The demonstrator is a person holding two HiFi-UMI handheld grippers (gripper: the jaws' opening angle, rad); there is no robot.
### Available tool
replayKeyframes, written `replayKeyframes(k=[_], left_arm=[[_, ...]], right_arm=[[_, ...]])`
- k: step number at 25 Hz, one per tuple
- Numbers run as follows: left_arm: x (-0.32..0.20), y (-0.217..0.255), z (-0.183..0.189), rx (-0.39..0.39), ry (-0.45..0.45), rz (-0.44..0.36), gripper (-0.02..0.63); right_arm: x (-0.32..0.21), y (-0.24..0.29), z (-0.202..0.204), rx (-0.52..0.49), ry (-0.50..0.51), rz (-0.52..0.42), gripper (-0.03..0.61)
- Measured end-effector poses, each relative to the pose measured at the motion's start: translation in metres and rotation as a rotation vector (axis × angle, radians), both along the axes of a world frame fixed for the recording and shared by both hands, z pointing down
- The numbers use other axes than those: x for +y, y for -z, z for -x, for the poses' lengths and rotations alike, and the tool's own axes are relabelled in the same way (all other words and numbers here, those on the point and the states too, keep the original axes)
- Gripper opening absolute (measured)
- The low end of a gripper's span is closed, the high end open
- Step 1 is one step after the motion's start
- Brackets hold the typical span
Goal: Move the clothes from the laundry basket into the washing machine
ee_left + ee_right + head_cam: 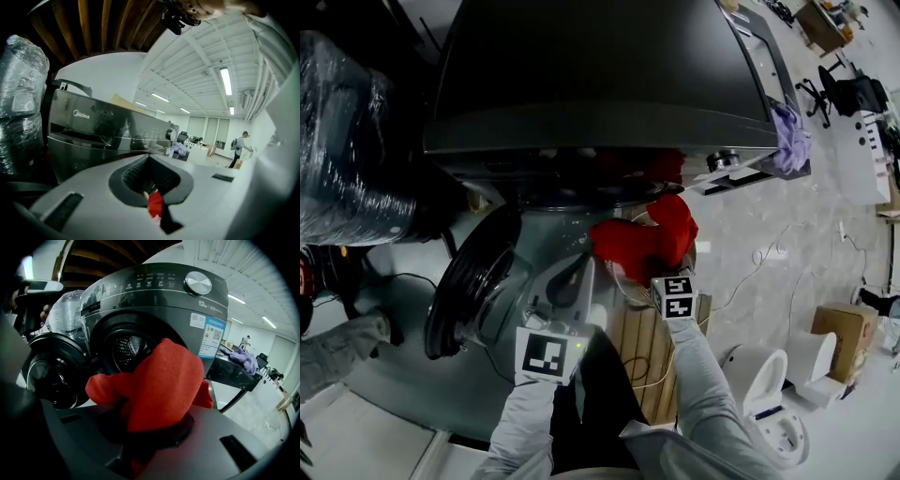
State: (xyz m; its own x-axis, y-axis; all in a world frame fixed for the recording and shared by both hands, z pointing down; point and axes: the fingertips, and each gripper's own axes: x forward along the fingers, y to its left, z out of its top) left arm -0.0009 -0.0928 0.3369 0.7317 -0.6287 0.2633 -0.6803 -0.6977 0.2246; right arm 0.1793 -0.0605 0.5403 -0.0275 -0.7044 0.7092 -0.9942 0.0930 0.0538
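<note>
Red cloth (161, 380) — inside right gripper (150, 434)

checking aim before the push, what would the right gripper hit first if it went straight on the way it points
Probably the open drum mouth of the washing machine: the right gripper, shut on the red cloth, points at it. Depth is unclear, so treat that as a guess.
</note>
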Motion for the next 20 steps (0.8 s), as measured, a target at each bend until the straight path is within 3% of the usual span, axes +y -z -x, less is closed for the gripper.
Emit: replayKeyframes(k=[14,20], left_arm=[[0.009,-0.058,0.060,0.023,0.186,-0.044,0.018],[0.015,-0.113,0.069,0.043,0.204,-0.076,0.018]], right_arm=[[-0.074,-0.033,0.096,-0.025,0.166,-0.129,0.084],[-0.106,-0.065,0.101,-0.001,0.130,-0.232,0.084]])
